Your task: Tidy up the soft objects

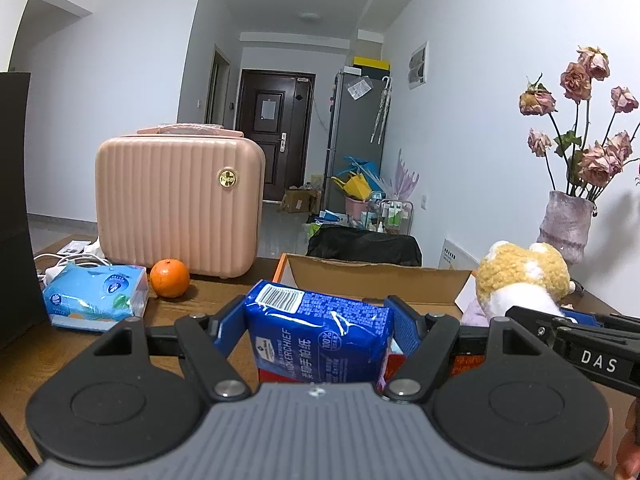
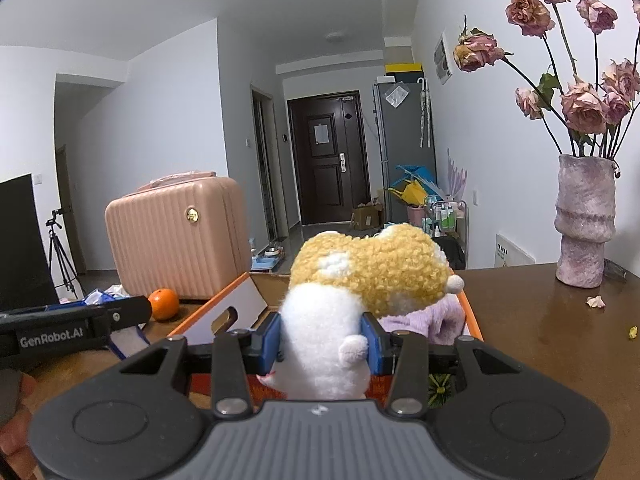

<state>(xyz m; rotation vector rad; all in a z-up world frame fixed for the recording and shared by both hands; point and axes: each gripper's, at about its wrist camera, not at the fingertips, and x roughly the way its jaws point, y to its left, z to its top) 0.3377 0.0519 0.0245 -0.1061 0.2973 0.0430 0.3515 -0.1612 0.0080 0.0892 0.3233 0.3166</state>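
only the left wrist view shows the left gripper (image 1: pixel 318 320) clamped half-wide on one blue tissue pack (image 1: pixel 316 328), a second pack (image 1: pixel 94 294) lying leftward, while the right gripper (image 2: pixel 322 342) pinches one plush toy (image 2: pixel 352 292) narrowly, one orange-edged box (image 2: pixel 470 316) just beyond its jaws.

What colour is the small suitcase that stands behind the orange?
The small suitcase is pale pink with vertical ribs and a round gold emblem; the left wrist view shows it best.
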